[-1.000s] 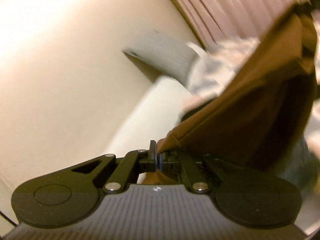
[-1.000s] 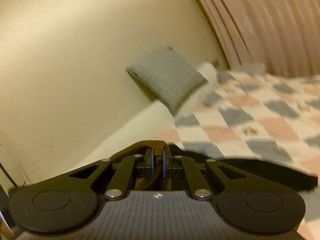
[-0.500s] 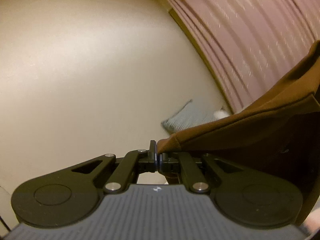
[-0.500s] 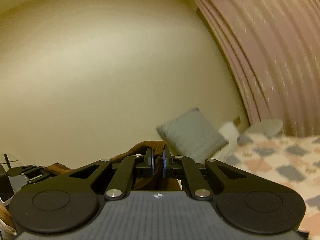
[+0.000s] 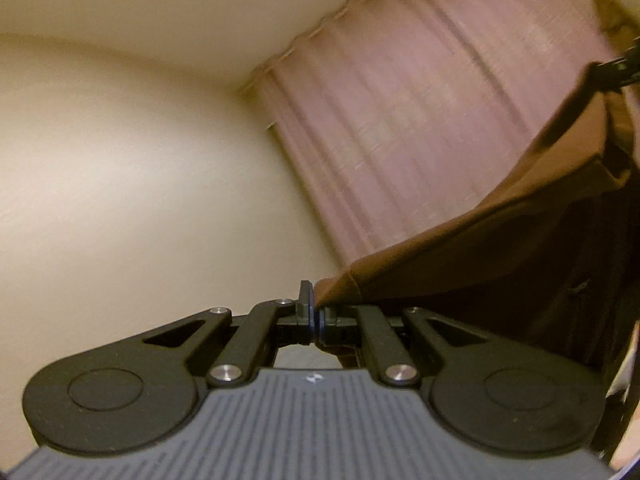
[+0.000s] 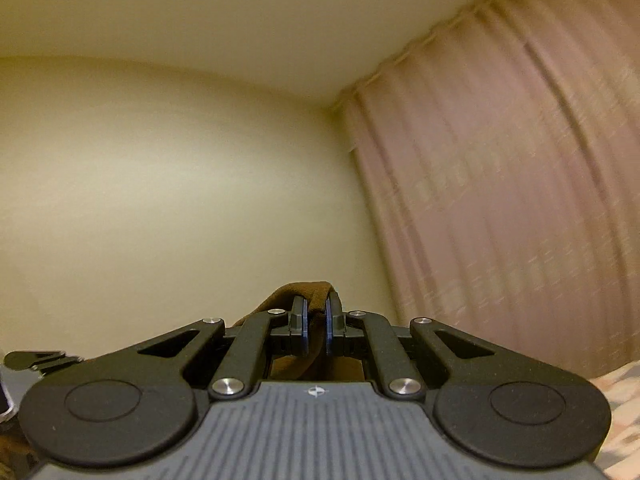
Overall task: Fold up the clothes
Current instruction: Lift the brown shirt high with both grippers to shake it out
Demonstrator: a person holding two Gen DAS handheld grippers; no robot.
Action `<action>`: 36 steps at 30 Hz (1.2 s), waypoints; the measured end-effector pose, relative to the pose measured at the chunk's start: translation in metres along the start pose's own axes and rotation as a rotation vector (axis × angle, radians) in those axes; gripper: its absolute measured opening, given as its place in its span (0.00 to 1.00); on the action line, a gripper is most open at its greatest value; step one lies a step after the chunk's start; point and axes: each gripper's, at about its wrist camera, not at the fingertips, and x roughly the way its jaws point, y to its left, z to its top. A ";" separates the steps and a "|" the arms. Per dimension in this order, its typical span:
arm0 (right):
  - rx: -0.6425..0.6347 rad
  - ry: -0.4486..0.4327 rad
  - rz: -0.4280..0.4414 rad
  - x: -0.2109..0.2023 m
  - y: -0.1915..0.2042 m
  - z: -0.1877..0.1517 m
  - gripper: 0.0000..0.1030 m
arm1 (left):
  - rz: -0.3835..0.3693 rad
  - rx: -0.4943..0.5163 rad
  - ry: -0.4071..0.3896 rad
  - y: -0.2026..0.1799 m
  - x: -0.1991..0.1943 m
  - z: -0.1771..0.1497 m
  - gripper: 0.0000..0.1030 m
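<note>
A brown garment (image 5: 500,248) hangs stretched in the air in the left wrist view, running from my left gripper (image 5: 316,316) up to the far right edge. The left gripper is shut on one corner of it. At that far end the tip of my right gripper (image 5: 618,66) shows, holding the cloth. In the right wrist view my right gripper (image 6: 316,326) is shut on a thick fold of the same brown garment (image 6: 304,292), which bulges above the fingertips. The rest of the cloth there is hidden under the gripper body.
Both cameras point upward at a cream wall (image 6: 160,200), the ceiling and a pink curtain (image 6: 520,180). A strip of checked bedspread (image 6: 624,400) shows at the lower right of the right wrist view. My left gripper's tip (image 6: 32,360) shows at its left edge.
Both grippers have risen and tilted upward with the garment. The pillow and most of the bedspread have dropped out of view; the ceiling now shows.
</note>
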 end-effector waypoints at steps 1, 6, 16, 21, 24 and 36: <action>-0.008 -0.008 -0.030 -0.015 -0.009 0.010 0.07 | -0.027 -0.008 -0.020 -0.013 -0.006 0.010 0.03; -0.066 -0.050 -0.192 -0.086 -0.046 0.048 0.07 | -0.204 -0.053 -0.106 -0.077 -0.026 0.047 0.03; -0.170 -0.150 -0.537 -0.204 -0.063 0.089 0.07 | -0.594 -0.109 -0.234 -0.166 -0.047 0.110 0.03; -0.171 -0.142 -0.644 -0.251 -0.082 0.084 0.07 | -0.678 -0.088 -0.200 -0.225 -0.071 0.121 0.03; -0.145 -0.151 -0.674 -0.281 -0.096 0.075 0.07 | -0.723 -0.056 -0.189 -0.259 -0.099 0.129 0.03; -0.239 -0.137 -0.511 -0.412 -0.103 0.110 0.07 | -0.672 -0.156 -0.226 -0.282 -0.234 0.146 0.03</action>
